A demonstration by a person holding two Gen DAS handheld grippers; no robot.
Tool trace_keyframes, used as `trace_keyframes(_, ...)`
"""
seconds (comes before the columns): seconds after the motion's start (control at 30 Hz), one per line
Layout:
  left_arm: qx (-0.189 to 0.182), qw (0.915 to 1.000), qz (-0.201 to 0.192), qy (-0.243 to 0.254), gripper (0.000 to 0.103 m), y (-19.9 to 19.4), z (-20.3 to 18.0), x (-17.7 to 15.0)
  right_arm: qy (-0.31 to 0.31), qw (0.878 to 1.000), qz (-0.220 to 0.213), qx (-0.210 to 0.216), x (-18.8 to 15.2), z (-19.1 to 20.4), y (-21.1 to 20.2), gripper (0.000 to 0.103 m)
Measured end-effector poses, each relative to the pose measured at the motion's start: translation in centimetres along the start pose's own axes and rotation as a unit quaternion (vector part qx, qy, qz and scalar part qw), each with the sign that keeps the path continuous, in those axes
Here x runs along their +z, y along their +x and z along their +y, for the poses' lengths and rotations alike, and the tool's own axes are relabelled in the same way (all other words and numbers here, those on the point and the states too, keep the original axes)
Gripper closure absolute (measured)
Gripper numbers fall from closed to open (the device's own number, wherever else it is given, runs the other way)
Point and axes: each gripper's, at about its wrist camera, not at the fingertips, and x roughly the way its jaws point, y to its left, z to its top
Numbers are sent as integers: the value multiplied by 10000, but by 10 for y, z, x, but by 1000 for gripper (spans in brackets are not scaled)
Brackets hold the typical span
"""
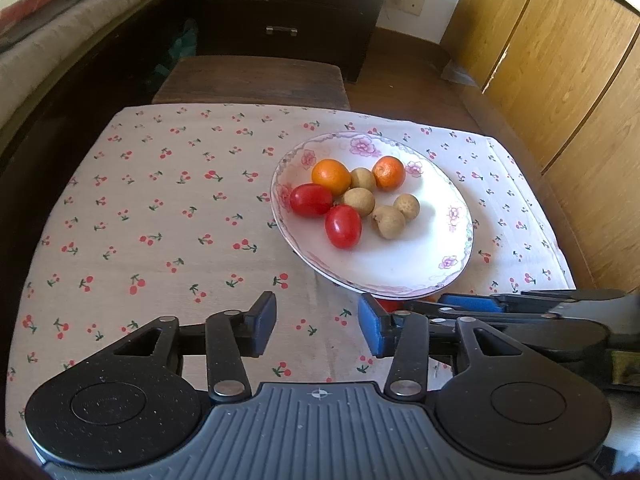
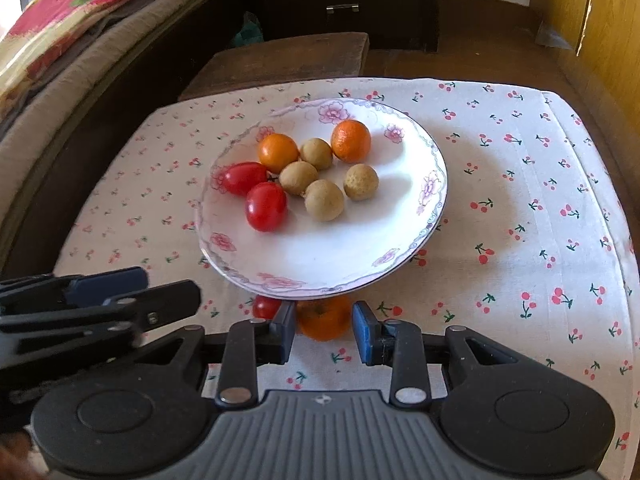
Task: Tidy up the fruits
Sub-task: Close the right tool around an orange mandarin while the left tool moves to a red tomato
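A white flowered plate [image 1: 400,268] [image 2: 320,268] on the cherry-print cloth holds two red tomatoes [image 2: 266,206], two small oranges [image 2: 351,141] and several brown longans [image 2: 324,200]. On the cloth just in front of the plate lie another orange [image 2: 324,320] and a small tomato [image 2: 266,307]. My right gripper [image 2: 324,338] is open with its fingers either side of that orange, not pressing it. My left gripper [image 1: 318,324] is open and empty over the cloth, left of the right gripper [image 1: 472,304].
The table is covered by the cherry-print cloth [image 1: 160,220]. A dark wooden stool [image 1: 252,80] stands behind it, a dark drawer cabinet [image 1: 288,8] further back, a bed with folded bedding [image 1: 48,8] to the left, and wooden wardrobe doors [image 1: 560,60] to the right.
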Motion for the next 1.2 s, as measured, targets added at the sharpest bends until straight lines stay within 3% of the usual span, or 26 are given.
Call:
trace_keyframes(0.3,56,10000,38,-28,48,2,4,-1,-33,10000,24,59,1,2,5,71)
trace_keyframes(0.8,-380,9988,301,-19,47,28,-22,-6,-29,9999,111,-51,-34,-30,-33,71)
trace_keyframes(1.2,-52,9998,168,135,46,55,-39,-7,76,9998,174,-35,-37,-44,-30,71)
